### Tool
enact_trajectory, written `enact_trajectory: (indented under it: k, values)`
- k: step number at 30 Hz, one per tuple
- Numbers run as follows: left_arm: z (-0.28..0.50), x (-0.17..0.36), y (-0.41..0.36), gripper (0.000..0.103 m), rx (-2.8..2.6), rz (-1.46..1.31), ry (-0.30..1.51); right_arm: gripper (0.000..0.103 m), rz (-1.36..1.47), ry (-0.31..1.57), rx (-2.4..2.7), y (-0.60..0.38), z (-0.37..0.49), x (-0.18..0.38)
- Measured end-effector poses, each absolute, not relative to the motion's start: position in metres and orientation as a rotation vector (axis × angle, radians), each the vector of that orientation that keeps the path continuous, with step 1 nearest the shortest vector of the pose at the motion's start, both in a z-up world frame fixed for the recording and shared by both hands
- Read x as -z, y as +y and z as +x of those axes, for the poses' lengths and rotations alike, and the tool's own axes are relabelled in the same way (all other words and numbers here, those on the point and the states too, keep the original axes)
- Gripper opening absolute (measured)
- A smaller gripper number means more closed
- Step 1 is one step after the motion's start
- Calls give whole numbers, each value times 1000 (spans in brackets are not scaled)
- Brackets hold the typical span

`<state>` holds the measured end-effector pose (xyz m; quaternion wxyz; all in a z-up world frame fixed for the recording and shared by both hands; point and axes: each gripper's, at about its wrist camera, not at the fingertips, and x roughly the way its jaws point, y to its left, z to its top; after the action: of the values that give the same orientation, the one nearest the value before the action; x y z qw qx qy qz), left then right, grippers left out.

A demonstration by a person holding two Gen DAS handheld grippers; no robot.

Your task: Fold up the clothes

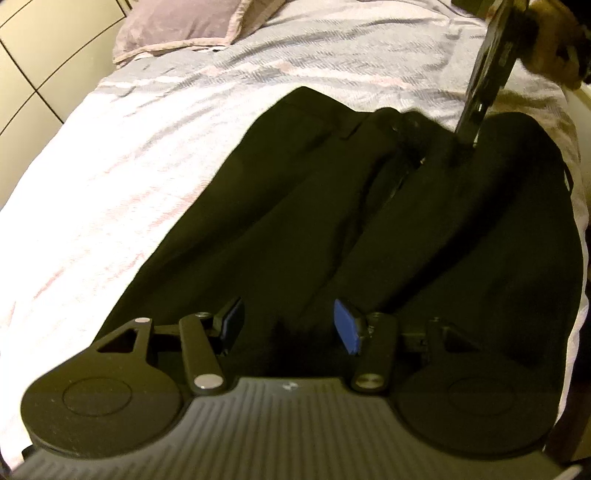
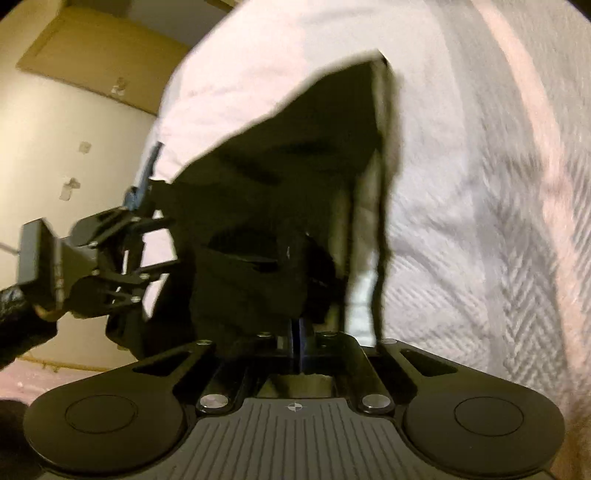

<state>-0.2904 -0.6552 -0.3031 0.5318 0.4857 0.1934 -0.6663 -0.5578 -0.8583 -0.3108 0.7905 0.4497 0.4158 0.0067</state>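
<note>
The black trousers (image 1: 314,206) lie lengthwise on the bed's pale bedspread (image 1: 147,155), both legs side by side, so no completed fold shows. The right gripper (image 2: 297,332) is clenched on their cloth near the waist, lifting it; the left gripper (image 1: 286,325) hangs released over the leg ends. A pillow (image 1: 177,26) lies well clear; nothing blocks folding.

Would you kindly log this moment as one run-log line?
stage: folding | left gripper: open above black trousers | right gripper: shut on trousers, lifting fabric | surface: bed
</note>
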Motion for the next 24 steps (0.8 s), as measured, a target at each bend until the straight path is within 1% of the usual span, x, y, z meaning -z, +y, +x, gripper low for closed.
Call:
enact_trajectory:
  k: [3, 6, 10, 12, 13, 14, 15, 16, 19, 22, 24]
  values:
    - [-286, 302, -653, 49, 1574, 1153, 458, 1, 884, 820, -19, -858, -555, 283]
    - [-284, 308, -655, 49, 1559, 1161, 472, 1, 805, 758, 15, -860, -540, 276]
    - [-284, 314, -655, 49, 1531, 1191, 480, 1, 741, 830, 70, -866, -524, 295]
    - [-280, 311, -653, 49, 1522, 1192, 467, 9, 723, 860, 91, -870, -520, 302]
    - [-276, 308, -652, 49, 1519, 1185, 463, 17, 713, 840, 107, -872, -519, 297]
    - [-268, 306, -653, 50, 1510, 1177, 464, 36, 707, 818, 125, -875, -518, 292]
    - [-259, 305, -654, 50, 1501, 1170, 466, 48, 708, 796, 141, -880, -517, 288]
    - [-251, 303, -655, 50, 1491, 1163, 468, 62, 709, 778, 158, -885, -515, 285]
    - [-201, 304, -667, 51, 1448, 1185, 460, 64, 696, 762, 196, -911, -506, 281]
    - [-151, 305, -679, 54, 1404, 1208, 452, 64, 694, 758, 228, -932, -480, 285]
    - [-118, 306, -687, 58, 1375, 1223, 446, 64, 705, 783, 255, -944, -461, 297]
